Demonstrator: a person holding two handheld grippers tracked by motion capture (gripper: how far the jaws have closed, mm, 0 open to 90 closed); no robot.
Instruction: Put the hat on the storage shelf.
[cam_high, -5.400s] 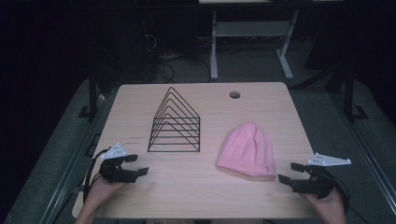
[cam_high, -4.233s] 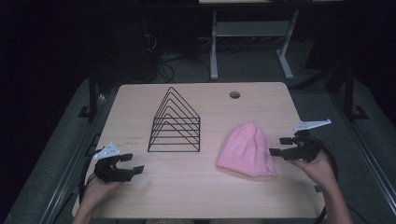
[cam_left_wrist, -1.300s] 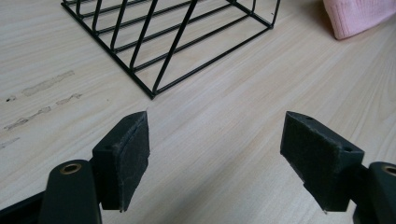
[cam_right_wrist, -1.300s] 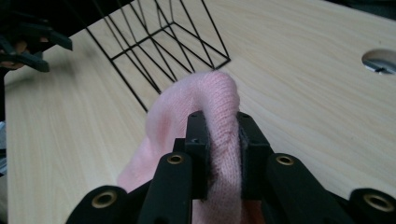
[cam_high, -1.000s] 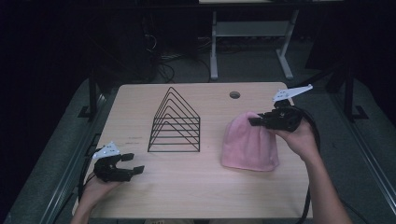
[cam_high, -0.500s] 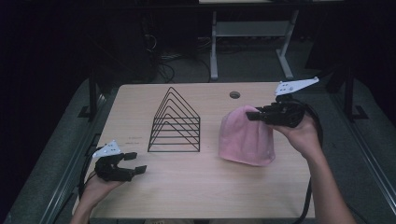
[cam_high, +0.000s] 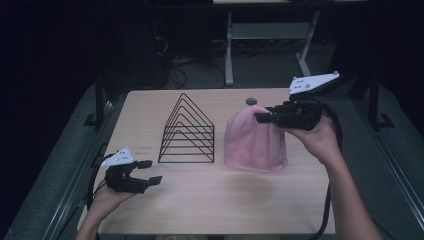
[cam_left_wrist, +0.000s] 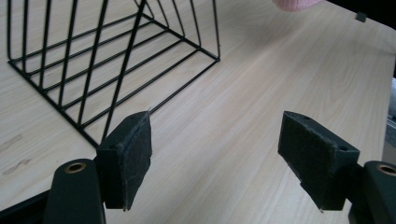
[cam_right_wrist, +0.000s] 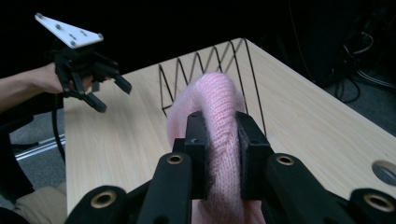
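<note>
A pink knit beanie (cam_high: 252, 142) hangs by its crown from my right gripper (cam_high: 264, 118), its brim still on the wooden table (cam_high: 200, 205). In the right gripper view the black pads pinch a fold of the pink knit beanie (cam_right_wrist: 218, 100), with my right gripper (cam_right_wrist: 219, 135) shut on it. My left gripper (cam_high: 150, 171) hovers over the table's front left with its jaws wide apart. The left gripper view shows my left gripper (cam_left_wrist: 215, 147) open with bare wood between the pads. A black wire rack (cam_high: 187, 131) of nested triangles stands left of the beanie.
The wire rack (cam_left_wrist: 107, 60) lies just ahead of my left gripper, and its triangles (cam_right_wrist: 205, 70) rise behind the beanie in the right gripper view. A round grommet hole (cam_high: 251, 101) sits near the table's far edge. Dark floor, cables and a desk frame lie beyond.
My right gripper has risen with the beanie's crown, pulling the beanie up into a standing shape and a little toward the rack. The left gripper has lifted slightly.
</note>
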